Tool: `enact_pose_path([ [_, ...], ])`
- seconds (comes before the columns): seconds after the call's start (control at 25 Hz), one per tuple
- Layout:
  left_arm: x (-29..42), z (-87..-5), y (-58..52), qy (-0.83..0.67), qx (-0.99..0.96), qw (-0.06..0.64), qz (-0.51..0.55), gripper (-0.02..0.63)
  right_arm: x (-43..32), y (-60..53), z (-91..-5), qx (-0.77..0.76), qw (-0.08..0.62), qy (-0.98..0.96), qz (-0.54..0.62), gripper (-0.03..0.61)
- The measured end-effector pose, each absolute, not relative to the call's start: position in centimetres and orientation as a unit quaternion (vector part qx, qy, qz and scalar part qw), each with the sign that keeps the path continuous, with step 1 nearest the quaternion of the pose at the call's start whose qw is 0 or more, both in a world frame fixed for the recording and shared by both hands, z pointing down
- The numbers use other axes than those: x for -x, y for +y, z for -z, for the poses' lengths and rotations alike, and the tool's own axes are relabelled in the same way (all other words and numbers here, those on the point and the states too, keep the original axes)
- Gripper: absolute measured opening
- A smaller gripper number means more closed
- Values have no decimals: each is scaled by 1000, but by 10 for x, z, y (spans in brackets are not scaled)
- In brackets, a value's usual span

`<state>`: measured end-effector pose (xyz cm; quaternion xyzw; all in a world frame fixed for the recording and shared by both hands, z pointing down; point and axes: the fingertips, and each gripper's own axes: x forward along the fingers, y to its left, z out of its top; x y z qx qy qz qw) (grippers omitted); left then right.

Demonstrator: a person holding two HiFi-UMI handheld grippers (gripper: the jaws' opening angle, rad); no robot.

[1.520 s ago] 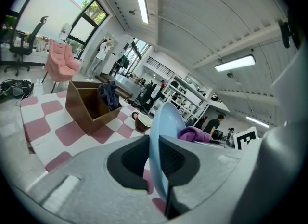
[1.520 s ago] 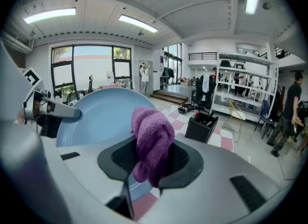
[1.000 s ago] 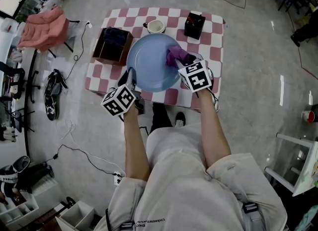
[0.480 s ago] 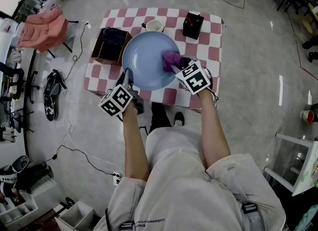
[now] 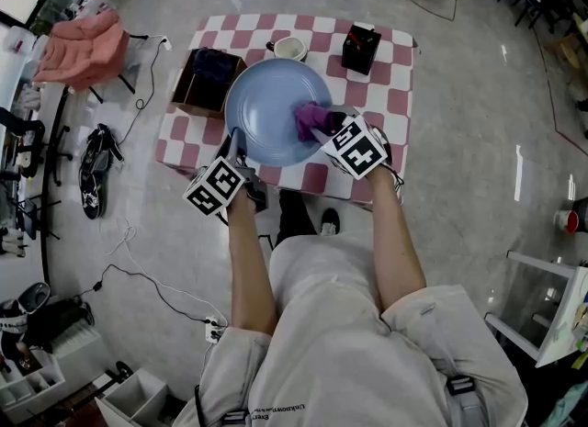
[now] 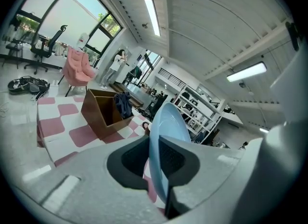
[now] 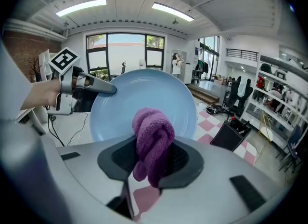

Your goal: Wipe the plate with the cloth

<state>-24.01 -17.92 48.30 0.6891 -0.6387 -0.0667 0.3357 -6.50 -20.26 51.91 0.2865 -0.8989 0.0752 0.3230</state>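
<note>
The left gripper (image 5: 236, 143) pinches the near rim of the light-blue plate (image 5: 265, 95) over the checkered table (image 5: 390, 81), while the right gripper (image 5: 328, 124), clamped on the purple cloth (image 5: 310, 118), has slid it from the plate's right edge toward its centre, so wiping is under way.

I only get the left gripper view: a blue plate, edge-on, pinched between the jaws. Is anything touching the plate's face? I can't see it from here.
Observer: Yes. The right gripper is shut on a purple cloth, and the cloth sits on the face of the plate.
Operator: Whereabouts on the plate?
Observer: In the head view it is on the plate's right side, near the rim. The left gripper holds the near-left rim, so the two are on opposite sides.
</note>
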Motion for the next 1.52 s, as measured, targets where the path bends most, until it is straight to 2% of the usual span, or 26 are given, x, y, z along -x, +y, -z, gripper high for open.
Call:
enact_pose_path([
  [0.76,236,-480,-175,-621,-699,344,87,37,120,-149,-517,-133,316,-939,-37,130],
  [1.52,210,-475,-179,-590,-731,337,51,44,157,-146,-496,-146,272,-950,-36,133],
])
